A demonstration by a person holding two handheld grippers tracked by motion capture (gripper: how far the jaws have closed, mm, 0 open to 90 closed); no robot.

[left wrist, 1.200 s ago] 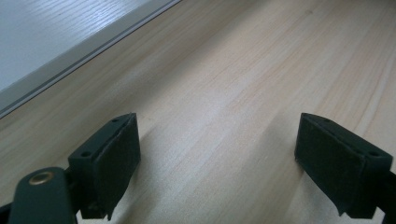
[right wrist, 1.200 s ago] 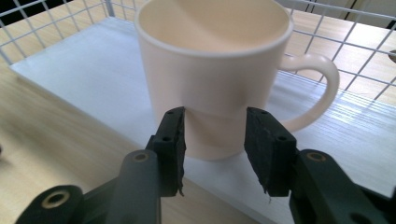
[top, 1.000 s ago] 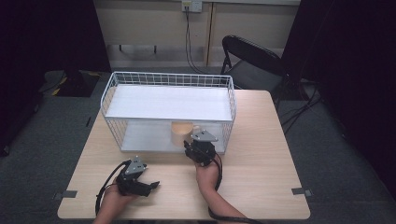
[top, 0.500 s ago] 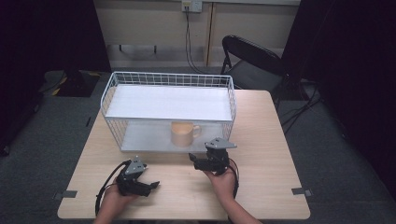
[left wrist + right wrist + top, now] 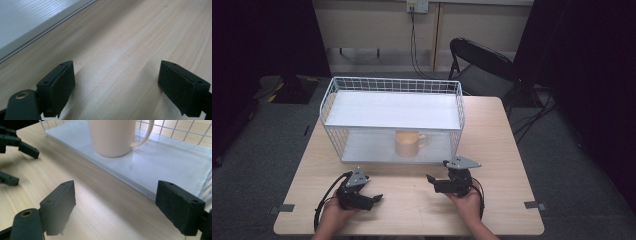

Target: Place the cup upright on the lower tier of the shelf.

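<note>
Pale wooden desk (image 5: 492,150); wire basket (image 5: 332,100) beyond both hand-held grippers, left (image 5: 374,200) and right (image 5: 432,182), jaws spread, empty; beige mug (image 5: 408,142) upright inside.

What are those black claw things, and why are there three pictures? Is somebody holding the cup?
The claws are grippers, tools with two black jaws, and a person holds one in each hand. The high view looks down from above: you see the left gripper and the right gripper over a wooden table. The other two pictures come from little cameras riding on the grippers, looking out between their jaws. On the table stands a white wire rack with two shelves, and a cup sits on the lower shelf. Nobody holds the cup: both grippers are open and hold nothing. The right gripper view shows the cup close up.
</note>
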